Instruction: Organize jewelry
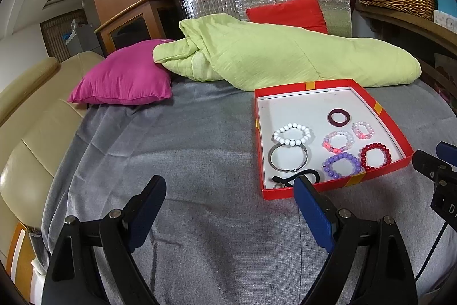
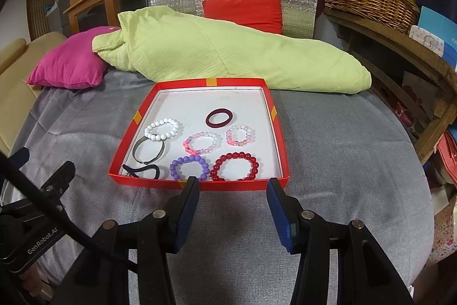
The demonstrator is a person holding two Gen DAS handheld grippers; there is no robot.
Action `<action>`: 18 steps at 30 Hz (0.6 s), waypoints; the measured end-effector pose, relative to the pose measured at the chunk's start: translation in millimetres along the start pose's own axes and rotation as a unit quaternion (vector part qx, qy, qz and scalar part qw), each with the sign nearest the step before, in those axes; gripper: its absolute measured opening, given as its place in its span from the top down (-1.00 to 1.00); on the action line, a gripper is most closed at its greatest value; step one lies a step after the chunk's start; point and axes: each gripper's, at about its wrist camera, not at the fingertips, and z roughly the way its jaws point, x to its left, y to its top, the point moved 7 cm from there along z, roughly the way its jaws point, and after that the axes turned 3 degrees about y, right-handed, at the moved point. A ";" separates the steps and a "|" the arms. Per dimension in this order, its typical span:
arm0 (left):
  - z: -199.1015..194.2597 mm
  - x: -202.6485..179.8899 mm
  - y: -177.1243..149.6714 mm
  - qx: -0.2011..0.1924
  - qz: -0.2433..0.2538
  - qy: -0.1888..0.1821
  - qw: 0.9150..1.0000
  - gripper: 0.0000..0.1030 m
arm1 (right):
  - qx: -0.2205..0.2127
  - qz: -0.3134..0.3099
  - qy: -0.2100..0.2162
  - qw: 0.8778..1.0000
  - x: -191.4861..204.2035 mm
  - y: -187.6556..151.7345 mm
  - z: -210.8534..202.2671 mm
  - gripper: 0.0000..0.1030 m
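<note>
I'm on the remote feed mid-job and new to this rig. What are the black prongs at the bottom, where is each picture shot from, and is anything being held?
Each picture comes from a camera on a handheld gripper, looking along its two fingers. The prongs are those fingers. The left gripper and the right gripper are both open and hold nothing. On the grey bed cover sits a red tray with beaded bracelets: white, purple, red and two pinkish ones, plus a metal bangle, a maroon ring and a black hair tie.

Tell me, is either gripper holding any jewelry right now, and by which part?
Nothing is held. The left gripper and right gripper are both open and empty, short of the red tray; the bracelets lie inside it.
</note>
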 end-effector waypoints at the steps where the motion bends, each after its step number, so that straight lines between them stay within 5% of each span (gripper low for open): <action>1: -0.1 0.4 -0.1 0.000 0.000 0.000 1.000 -0.77 | 0.000 0.000 0.000 1.000 -0.7 -0.2 0.2 -0.03; 18: 1.2 6.7 -2.6 0.003 0.004 0.001 1.000 -0.77 | -0.001 -0.003 0.000 1.000 3.9 0.3 0.0 -0.03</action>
